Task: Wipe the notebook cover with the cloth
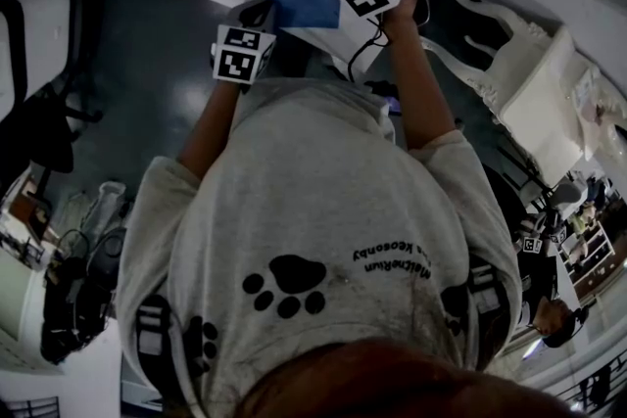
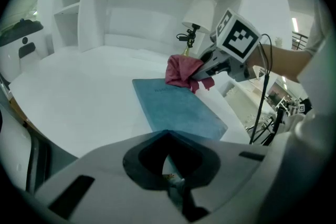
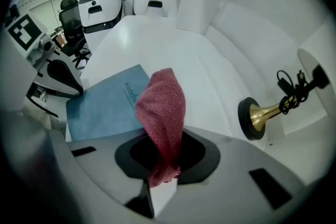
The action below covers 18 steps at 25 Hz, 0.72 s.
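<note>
The left gripper (image 2: 170,181) had its fingers closed on the near corner of the blue notebook (image 2: 178,107), which lay flat on the white counter (image 2: 79,92). At the notebook's far edge the red cloth (image 3: 163,105) hung onto the cover, pinched tight between the fingers of the right gripper (image 3: 163,178). Further right stood a brass lamp base (image 3: 253,118).
</note>
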Available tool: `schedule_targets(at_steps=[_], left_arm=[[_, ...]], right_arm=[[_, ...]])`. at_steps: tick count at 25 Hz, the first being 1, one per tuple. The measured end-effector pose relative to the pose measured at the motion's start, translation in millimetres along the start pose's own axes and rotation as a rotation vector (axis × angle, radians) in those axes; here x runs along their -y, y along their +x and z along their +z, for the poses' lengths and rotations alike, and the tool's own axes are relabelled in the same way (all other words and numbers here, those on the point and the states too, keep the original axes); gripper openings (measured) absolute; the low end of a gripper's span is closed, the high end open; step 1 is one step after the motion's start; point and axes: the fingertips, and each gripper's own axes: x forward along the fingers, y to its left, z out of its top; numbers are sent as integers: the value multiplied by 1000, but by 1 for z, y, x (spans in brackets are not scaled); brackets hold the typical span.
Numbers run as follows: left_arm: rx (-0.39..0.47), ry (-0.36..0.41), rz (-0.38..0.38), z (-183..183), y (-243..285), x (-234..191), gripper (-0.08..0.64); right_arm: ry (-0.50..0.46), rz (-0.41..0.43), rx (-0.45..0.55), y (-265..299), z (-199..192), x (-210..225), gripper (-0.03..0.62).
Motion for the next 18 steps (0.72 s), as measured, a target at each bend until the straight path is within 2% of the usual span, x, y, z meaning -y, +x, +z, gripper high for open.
schedule_targets(at_steps=[4,9,13,18], left_arm=[[7,-4,3,1,-2,1,11],[12,3,-6,-1,-4,9,11],[6,7,-10,-4,-5,14,11],[2,2,-12,-8,-6,12,11]], right_arm=[[-14,-22,100,-25,20,-8,71],[-42,19,225,-49,55,-31,71],[-101,69,260,-52,73,-57,71],[-155,130,256,-47,86,-86,71]])
